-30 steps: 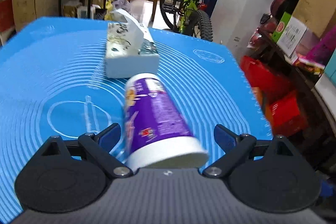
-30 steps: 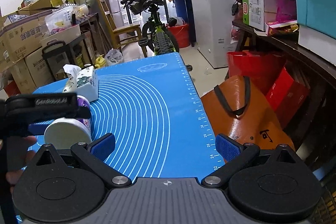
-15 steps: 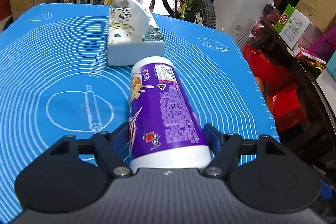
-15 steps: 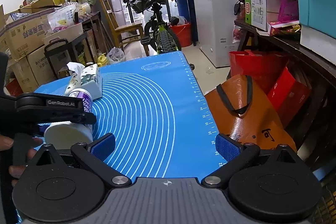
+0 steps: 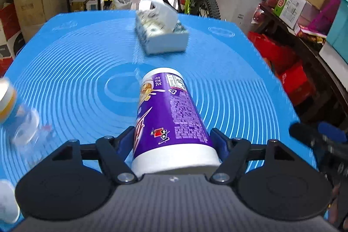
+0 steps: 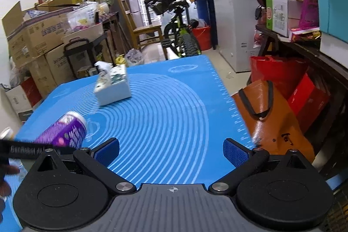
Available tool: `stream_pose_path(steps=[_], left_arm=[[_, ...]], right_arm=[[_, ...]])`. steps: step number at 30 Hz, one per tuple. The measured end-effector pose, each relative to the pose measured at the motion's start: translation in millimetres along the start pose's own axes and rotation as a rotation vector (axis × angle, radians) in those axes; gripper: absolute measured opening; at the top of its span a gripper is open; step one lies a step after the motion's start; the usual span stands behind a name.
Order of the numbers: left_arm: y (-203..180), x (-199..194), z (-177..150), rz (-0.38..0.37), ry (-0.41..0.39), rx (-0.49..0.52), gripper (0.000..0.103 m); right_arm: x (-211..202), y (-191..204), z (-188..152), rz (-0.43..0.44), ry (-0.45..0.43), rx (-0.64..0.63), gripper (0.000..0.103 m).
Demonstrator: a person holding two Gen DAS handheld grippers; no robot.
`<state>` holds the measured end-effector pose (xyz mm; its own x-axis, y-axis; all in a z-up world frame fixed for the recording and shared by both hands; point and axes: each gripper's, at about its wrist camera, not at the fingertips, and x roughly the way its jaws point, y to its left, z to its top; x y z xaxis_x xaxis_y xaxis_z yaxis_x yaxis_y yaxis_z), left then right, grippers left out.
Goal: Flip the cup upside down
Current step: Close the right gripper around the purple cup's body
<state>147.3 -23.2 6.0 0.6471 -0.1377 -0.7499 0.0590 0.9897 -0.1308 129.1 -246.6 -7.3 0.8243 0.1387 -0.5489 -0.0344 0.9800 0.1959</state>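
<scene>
Blue mat (image 5: 228, 79) carries a tissue box (image 5: 162, 36) beyond the cup (image 5: 171, 123) pinched by the left claw (image 5: 174, 142); right claw (image 6: 171, 151) spread.

Cup (image 5: 171, 121): glossy printed purple wrap, smooth white band at the near end. Worktop mat (image 5: 228, 84): smooth blue sheet with a slight sheen and printed white rings. Left claw (image 5: 173, 142): matt black plastic arms, blue textured pads (image 6: 236, 154) as seen on the right claw, bright metal pivot screws. Tissue box (image 5: 162, 35): printed card, soft white paper protruding.
</scene>
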Motion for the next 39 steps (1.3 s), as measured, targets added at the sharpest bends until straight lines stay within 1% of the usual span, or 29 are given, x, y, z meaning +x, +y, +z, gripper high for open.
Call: stream_pose_path(steps=[7,12,16,18,19,20,27,31,34,39], left_arm=[[14.0,-15.1,-33.8,0.018,0.023,0.017,0.074],[20.4,-11.3,-44.6,0.019,0.047,0.032,0.076],[20.0,-12.0,-49.0,0.020,0.024,0.054,0.076],[19.2,-12.5,-49.2,0.032,0.021,0.057,0.081],[19.5,-13.6,-50.4,0.037,0.017,0.060,0.086],[19.2,-14.4,-50.5,0.034,0.010,0.061,0.089],[20.2,-17.1,-51.1,0.016,0.006,0.046,0.090],[21.7,-23.9,-51.1,0.025,-0.015,0.048,0.090],[26.5,-35.1,-48.0,0.042,-0.048,0.047,0.090],[46.4,-58.8,-45.9,0.093,-0.108,0.030,0.090]], right_arm=[[-10.7,29.9,-13.5,0.044,0.036,-0.036,0.101],[-15.6,43.0,-20.7,0.052,0.061,-0.058,0.101],[-18.1,48.2,-22.3,0.050,0.075,-0.068,0.101],[-19.6,49.8,-23.5,0.047,0.078,-0.073,0.101],[-20.5,50.5,-24.0,0.046,0.080,-0.075,0.101],[-21.2,51.3,-24.4,0.045,0.081,-0.076,0.101],[-21.9,46.7,-23.4,0.053,0.096,-0.067,0.101],[-21.4,49.8,-21.2,0.063,0.108,-0.076,0.101],[-20.1,56.6,-14.1,0.091,0.121,-0.084,0.101],[-12.8,79.9,7.2,0.183,0.177,-0.096,0.101]])
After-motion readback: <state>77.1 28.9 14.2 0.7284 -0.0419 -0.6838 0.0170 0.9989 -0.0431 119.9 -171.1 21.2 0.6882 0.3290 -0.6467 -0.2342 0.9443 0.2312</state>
